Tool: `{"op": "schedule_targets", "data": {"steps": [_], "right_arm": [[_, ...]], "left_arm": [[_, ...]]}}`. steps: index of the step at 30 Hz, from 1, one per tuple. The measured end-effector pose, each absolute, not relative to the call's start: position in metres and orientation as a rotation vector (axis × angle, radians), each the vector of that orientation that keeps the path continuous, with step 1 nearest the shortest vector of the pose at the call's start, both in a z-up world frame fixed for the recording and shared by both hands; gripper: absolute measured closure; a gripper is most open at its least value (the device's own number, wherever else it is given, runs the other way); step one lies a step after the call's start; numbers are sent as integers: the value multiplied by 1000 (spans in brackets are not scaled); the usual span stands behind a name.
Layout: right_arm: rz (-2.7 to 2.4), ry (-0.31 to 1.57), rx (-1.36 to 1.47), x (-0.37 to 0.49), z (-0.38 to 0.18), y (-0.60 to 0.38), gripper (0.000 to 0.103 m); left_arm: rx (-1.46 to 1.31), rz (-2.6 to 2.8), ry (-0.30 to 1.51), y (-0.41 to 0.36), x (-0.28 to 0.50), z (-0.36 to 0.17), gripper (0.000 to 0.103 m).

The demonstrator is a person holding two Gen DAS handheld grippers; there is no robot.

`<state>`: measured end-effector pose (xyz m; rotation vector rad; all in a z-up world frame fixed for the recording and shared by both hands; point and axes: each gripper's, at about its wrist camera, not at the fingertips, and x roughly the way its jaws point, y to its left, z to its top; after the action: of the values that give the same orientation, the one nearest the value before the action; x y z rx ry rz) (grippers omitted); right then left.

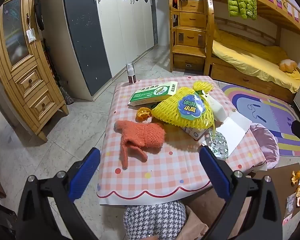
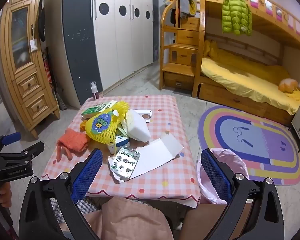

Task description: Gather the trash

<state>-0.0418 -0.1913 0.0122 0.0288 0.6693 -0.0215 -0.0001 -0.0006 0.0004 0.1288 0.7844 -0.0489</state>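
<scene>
A small table with a pink checked cloth [image 1: 160, 172] [image 2: 166, 108] carries a heap of litter: a yellow foam net [image 1: 182, 110] [image 2: 102, 126], a green and white medicine box [image 1: 154, 94] [image 2: 98, 108], orange peel [image 1: 143, 114], an orange knitted glove [image 1: 138, 138] [image 2: 74, 140], an empty blister pack [image 1: 218, 146] [image 2: 125, 163], a flattened white carton [image 1: 232, 132] [image 2: 156, 156] and a white foam block [image 2: 138, 126]. My left gripper [image 1: 150, 172] is open and empty above the table's near edge. My right gripper [image 2: 152, 170] is open and empty over the near right corner.
A pink bag-lined bin [image 2: 224, 172] [image 1: 266, 144] stands at the table's right side. A spray bottle [image 1: 131, 73] [image 2: 94, 91] stands on the far left corner. A wooden cabinet [image 1: 24, 70], a wardrobe, a bunk bed [image 2: 250, 76] and a rainbow rug [image 2: 254, 142] surround the table.
</scene>
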Motion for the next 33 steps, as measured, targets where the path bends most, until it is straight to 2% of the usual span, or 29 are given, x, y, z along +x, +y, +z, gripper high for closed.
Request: {"op": "schedule_targets", "data": {"steps": [33], "right_arm": [[-19,673,43,-41,11,-193,6]], "left_arm": [[137,-46,782,-1,1,5,7]]}}
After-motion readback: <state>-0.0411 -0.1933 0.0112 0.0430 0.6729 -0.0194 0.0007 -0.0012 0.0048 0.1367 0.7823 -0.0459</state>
